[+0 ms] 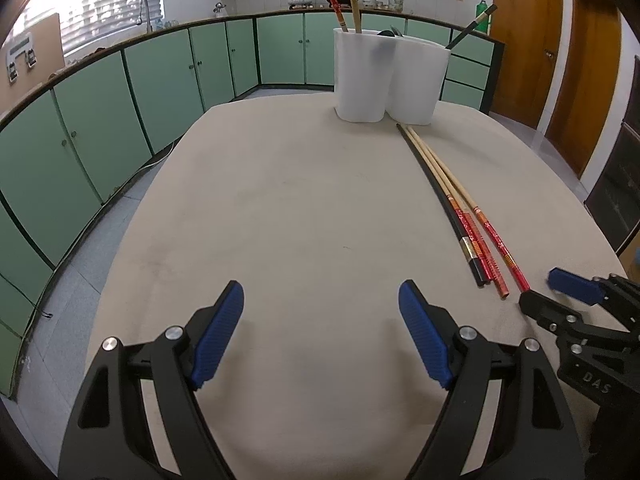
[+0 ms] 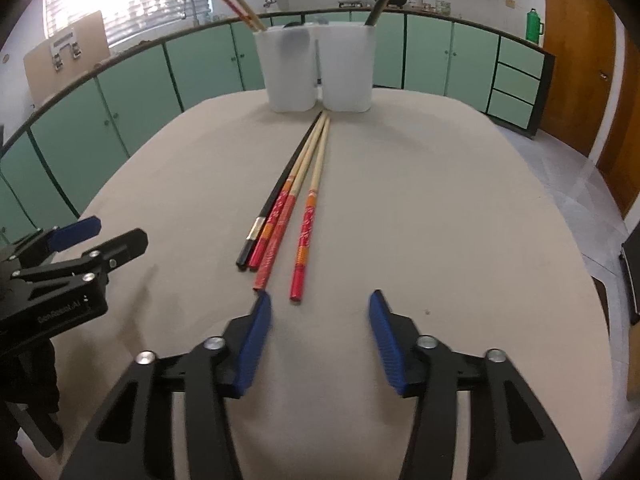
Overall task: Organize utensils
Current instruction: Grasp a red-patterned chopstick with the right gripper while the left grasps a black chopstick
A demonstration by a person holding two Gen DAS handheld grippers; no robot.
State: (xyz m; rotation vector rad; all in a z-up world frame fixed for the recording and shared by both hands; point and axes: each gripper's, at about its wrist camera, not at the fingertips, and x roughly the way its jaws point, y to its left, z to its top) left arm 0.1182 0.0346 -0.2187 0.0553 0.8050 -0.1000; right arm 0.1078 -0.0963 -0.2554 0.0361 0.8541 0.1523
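Chopsticks, seen from the left wrist view, lie loose in a tight bundle on the cloth-covered table, their tips just short of the white holder, where a few sticks already stand upright. The left gripper is held spread wide over bare cloth, with nothing between its pads. The right gripper is seen at the bundle's butt ends; its grip cannot be judged from here.

From the right wrist view, one black stick and three red-handled ones are laid side by side, handles nearest. The right gripper stands partly spread just short of those ends, pinching nothing. The sticks are judged light, rigid and smooth, prone to rolling or slipping. One is best taken near its patterned handle end, squarely across, since its neighbours touch it.
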